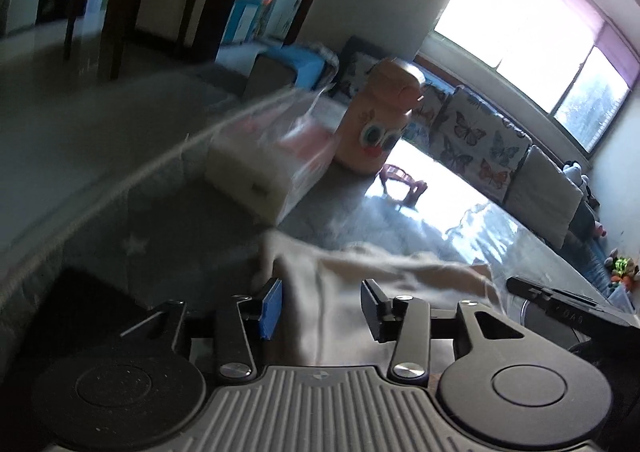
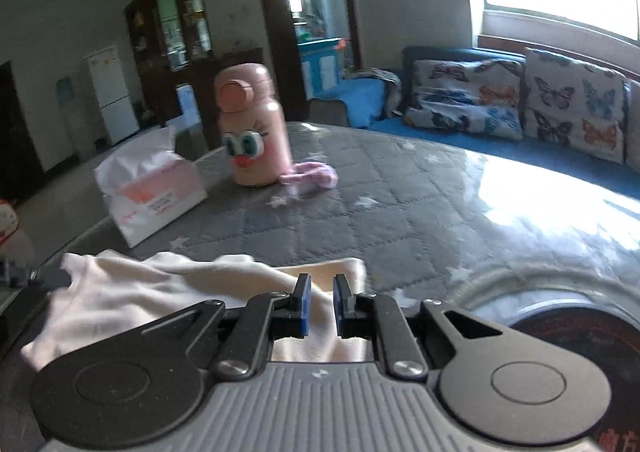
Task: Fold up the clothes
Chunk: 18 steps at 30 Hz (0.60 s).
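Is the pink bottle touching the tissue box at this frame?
Apart. The right wrist view shows a strip of grey quilted cover between the pink bottle and the tissue box.

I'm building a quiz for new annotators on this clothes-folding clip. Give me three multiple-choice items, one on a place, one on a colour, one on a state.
1. Where is the tissue pack relative to the bottle in the right wrist view?
A. To its left
B. To its right
C. On top of it

2. What colour is the garment lying in front of the tools?
A. Dark blue
B. Cream
C. Bright red

3. How do the left tool's jaws stand?
A. Clamped on the bottle
B. Spread apart over the garment
C. Out of view

Answers:
1 A, the pack lies left of the bottle on the quilted grey table cover.
2 B, the cloth is pale cream.
3 B, a wide gap shows between the pads, with cloth beneath.
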{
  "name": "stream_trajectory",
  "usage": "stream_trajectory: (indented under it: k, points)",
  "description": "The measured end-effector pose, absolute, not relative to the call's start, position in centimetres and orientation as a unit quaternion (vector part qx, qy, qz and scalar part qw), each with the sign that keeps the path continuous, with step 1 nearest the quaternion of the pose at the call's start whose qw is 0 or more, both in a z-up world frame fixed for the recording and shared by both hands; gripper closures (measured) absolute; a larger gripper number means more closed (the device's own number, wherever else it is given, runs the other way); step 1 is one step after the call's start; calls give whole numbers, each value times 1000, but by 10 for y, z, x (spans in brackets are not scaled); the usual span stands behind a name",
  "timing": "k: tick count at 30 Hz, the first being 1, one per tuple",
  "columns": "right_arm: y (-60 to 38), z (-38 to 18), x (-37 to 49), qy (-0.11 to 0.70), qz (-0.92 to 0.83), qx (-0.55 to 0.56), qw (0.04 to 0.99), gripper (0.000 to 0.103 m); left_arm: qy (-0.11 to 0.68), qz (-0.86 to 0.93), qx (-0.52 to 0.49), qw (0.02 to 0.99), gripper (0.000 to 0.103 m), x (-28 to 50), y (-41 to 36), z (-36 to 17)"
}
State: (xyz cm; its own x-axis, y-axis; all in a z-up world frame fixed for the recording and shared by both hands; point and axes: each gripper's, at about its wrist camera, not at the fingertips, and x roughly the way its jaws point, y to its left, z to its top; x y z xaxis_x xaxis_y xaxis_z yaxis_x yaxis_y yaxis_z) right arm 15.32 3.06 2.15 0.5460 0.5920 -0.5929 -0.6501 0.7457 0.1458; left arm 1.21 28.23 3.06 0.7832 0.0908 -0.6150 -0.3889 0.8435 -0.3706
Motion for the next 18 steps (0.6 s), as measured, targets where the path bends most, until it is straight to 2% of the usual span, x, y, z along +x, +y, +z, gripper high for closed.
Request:
stream_trajectory:
  k: [3, 8, 12, 16, 18]
  points:
    - [46, 20, 147, 320, 378, -57, 867, 81, 301, 122, -232, 917, 54, 23, 274, 32]
    - [77, 11, 144, 326, 405, -72, 851, 81, 312, 110, -220, 918, 53, 44, 267, 27]
    - [89, 5, 152, 331, 403, -69, 850, 80, 324, 108, -212, 916, 46, 61, 266, 18]
    - [102, -2, 160, 332, 396, -76, 852, 79, 339, 113, -205, 911, 43, 77, 267, 7]
    - [105, -3, 160, 327, 397, -82, 854, 74, 345, 121, -204, 908, 40, 85, 269, 1]
